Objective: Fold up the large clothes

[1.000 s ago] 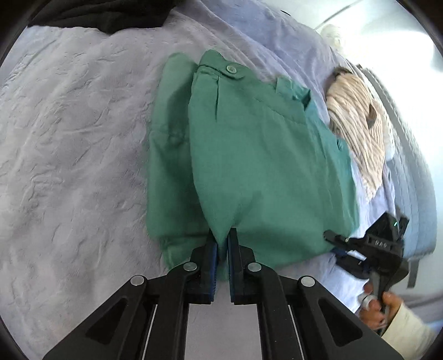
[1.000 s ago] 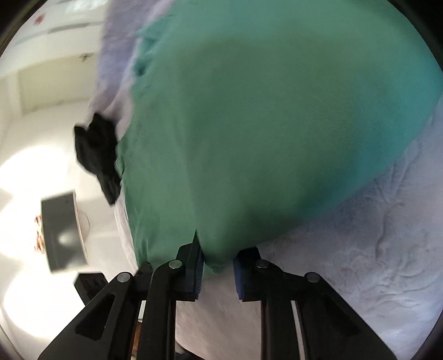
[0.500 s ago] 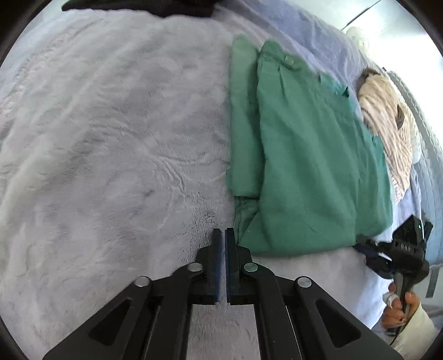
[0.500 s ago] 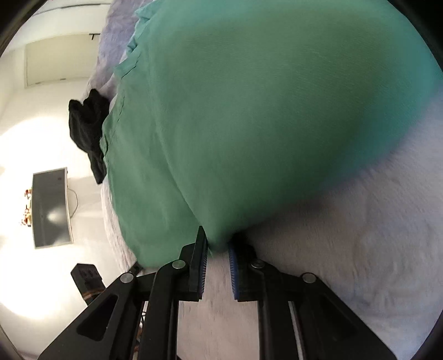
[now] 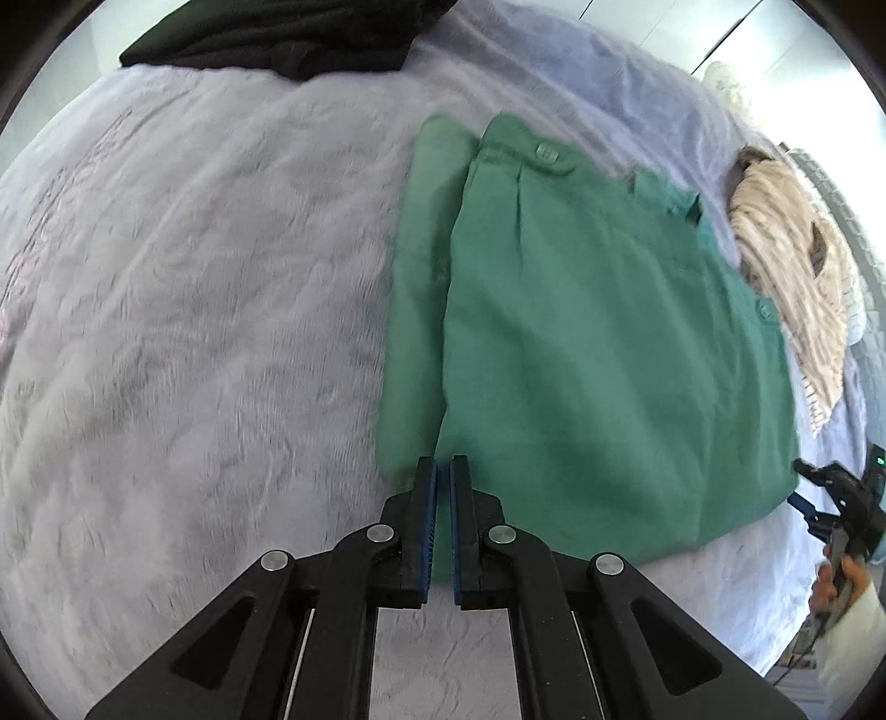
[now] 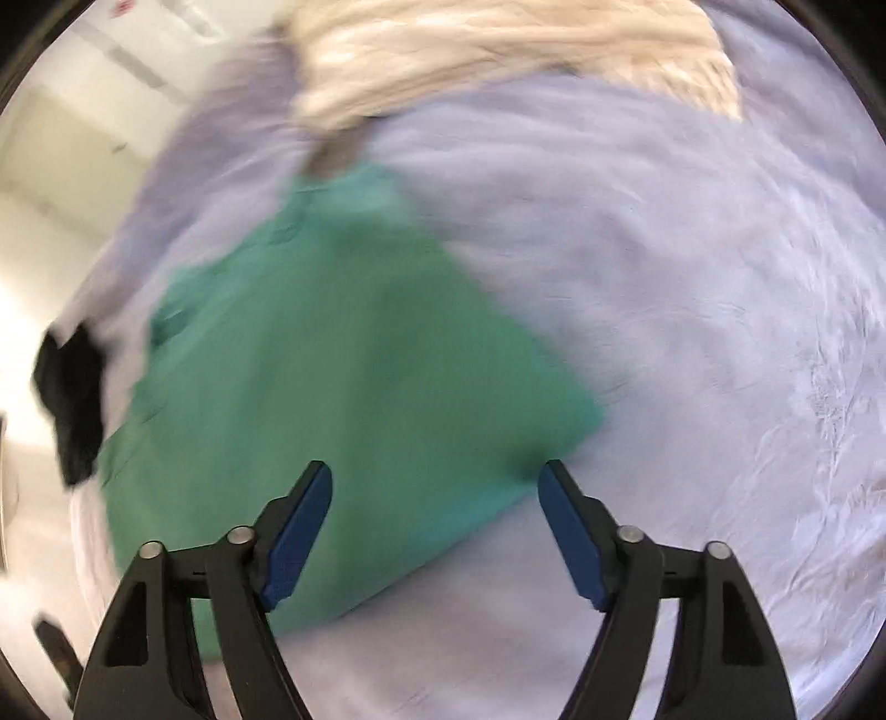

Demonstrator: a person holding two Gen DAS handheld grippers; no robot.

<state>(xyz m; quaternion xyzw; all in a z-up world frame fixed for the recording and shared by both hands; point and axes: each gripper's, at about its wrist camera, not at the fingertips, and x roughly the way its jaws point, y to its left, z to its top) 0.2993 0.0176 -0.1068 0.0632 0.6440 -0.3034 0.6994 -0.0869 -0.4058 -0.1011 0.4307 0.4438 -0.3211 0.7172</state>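
Note:
A green garment (image 5: 581,343) lies folded flat on the pale lilac bed cover (image 5: 194,332), with a narrower layer showing along its left side. My left gripper (image 5: 443,471) is shut and empty, its tips over the garment's near left corner. My right gripper (image 6: 434,482) is open and empty, held just above the garment's near edge (image 6: 343,387); that view is blurred. The right gripper also shows in the left wrist view (image 5: 830,498), beside the garment's right corner.
A cream knitted garment (image 5: 792,288) lies to the right of the green one, also in the right wrist view (image 6: 498,50). A black garment (image 5: 288,39) lies at the far edge of the bed. The bed's edge is close on the right.
My right gripper has opened and let go of the green garment, then drawn back. My left gripper, which let go earlier, has moved back over the garment's near left corner.

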